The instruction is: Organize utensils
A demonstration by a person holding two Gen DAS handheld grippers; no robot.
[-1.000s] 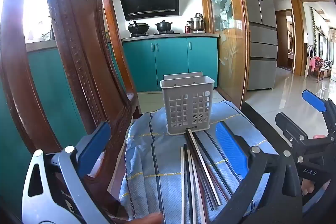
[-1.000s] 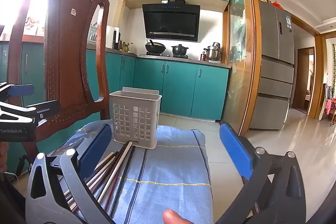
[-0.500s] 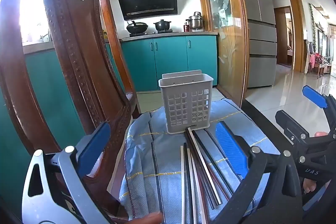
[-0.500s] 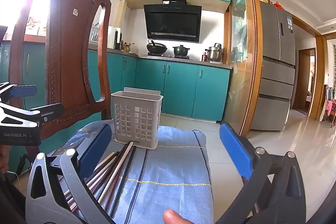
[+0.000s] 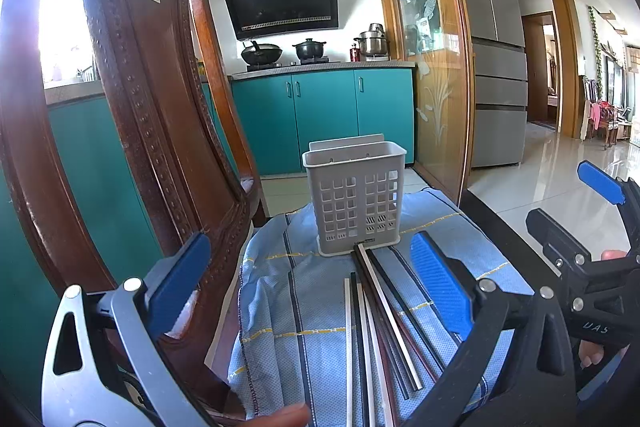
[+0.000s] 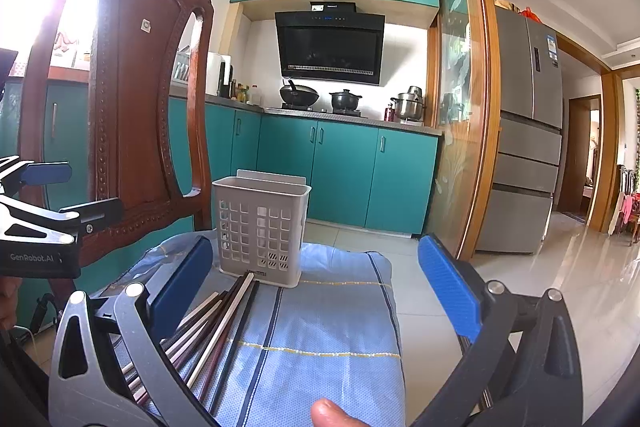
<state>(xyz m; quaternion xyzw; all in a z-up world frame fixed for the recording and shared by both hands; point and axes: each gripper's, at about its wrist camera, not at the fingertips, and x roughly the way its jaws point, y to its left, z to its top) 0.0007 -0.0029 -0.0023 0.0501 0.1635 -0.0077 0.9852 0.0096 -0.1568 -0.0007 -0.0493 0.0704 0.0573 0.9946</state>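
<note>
A pale grey perforated utensil holder stands upright and empty-looking at the far end of a blue striped cloth. Several chopsticks, black, white and dark red, lie in a loose bundle on the cloth, their tips touching the holder's base. My left gripper hovers open above the cloth and chopsticks, holding nothing. My right gripper is open too, above the cloth to the right of the bundle. Each gripper appears at the edge of the other's view.
A carved dark wooden chair back rises close on the left. A glass sliding door with a wooden frame and a grey fridge stand to the right. Teal kitchen cabinets lie beyond.
Both views have shifted only slightly, with the scene sitting a little lower in the frame. The chopsticks and holder have not moved. Both grippers stay open.
</note>
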